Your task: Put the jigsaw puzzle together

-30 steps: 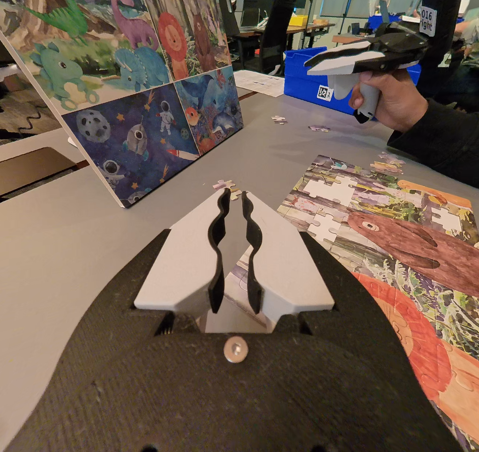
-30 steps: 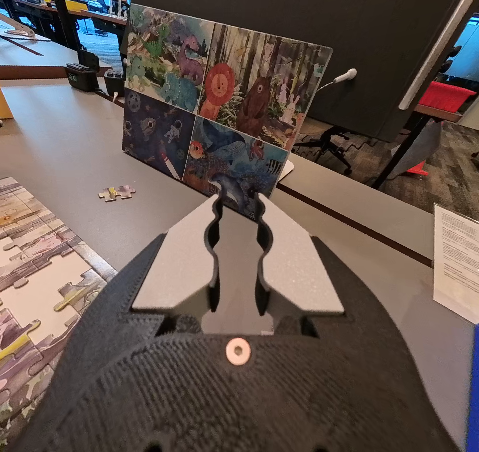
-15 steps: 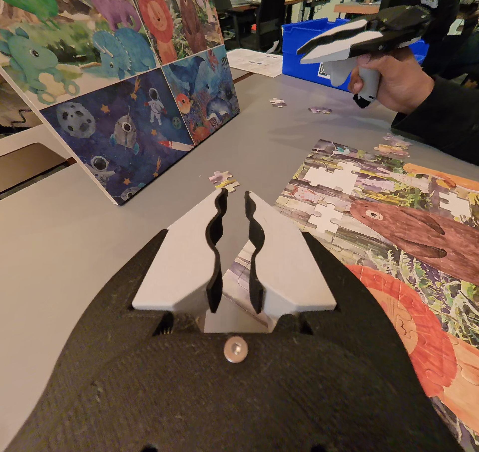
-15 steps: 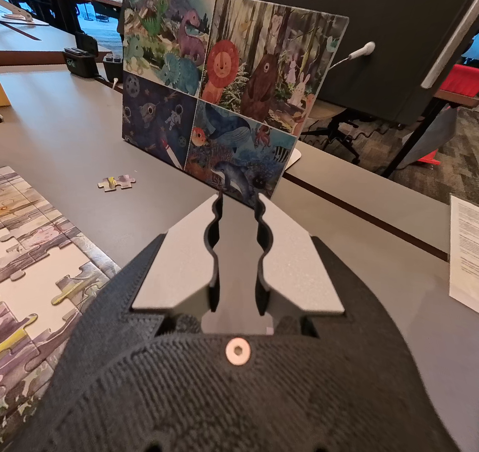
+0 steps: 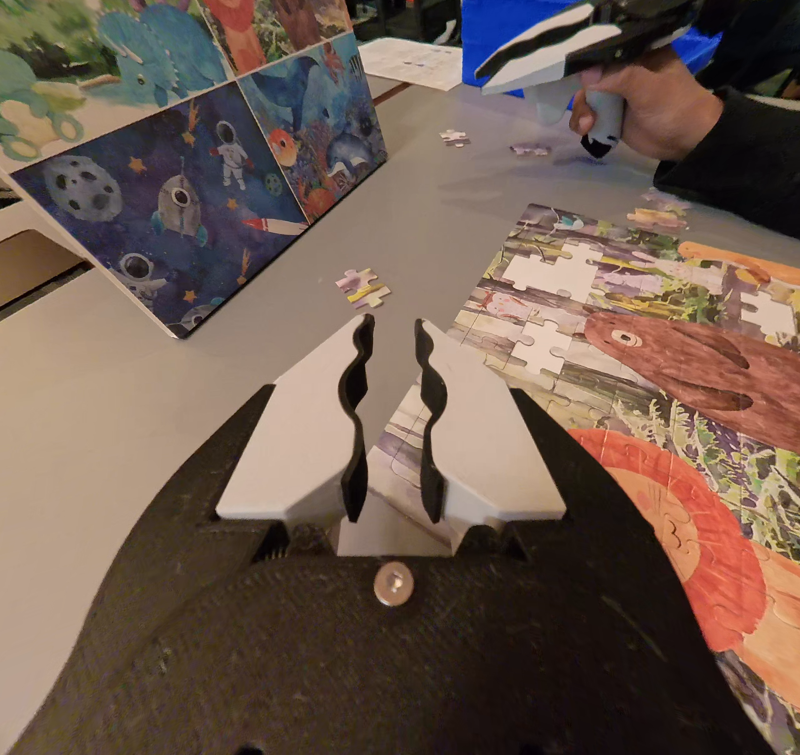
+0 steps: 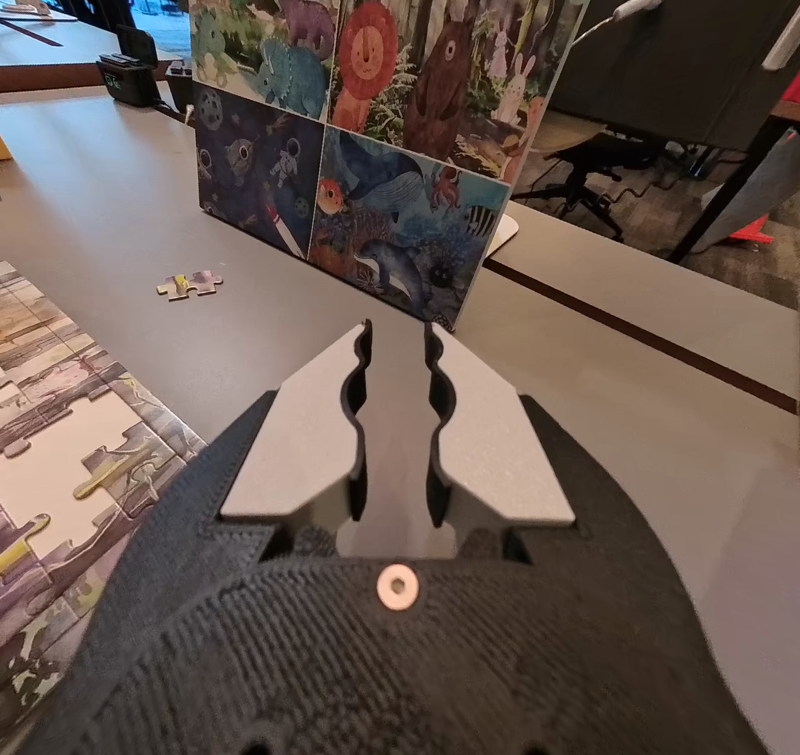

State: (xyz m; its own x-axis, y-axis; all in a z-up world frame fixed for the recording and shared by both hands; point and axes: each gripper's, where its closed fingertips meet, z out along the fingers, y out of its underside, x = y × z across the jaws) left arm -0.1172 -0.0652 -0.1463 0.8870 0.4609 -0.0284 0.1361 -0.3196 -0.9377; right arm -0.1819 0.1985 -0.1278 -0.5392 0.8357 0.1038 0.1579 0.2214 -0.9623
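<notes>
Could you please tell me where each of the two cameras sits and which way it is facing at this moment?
Left wrist view: on the left gripper, low over the table, facing the puzzle and picture board; the hand holding the right gripper shows.
Right wrist view: on the right gripper, facing the picture board; no hand shows.
Shared: board, puzzle, table and the loose piece in front of the board.
</notes>
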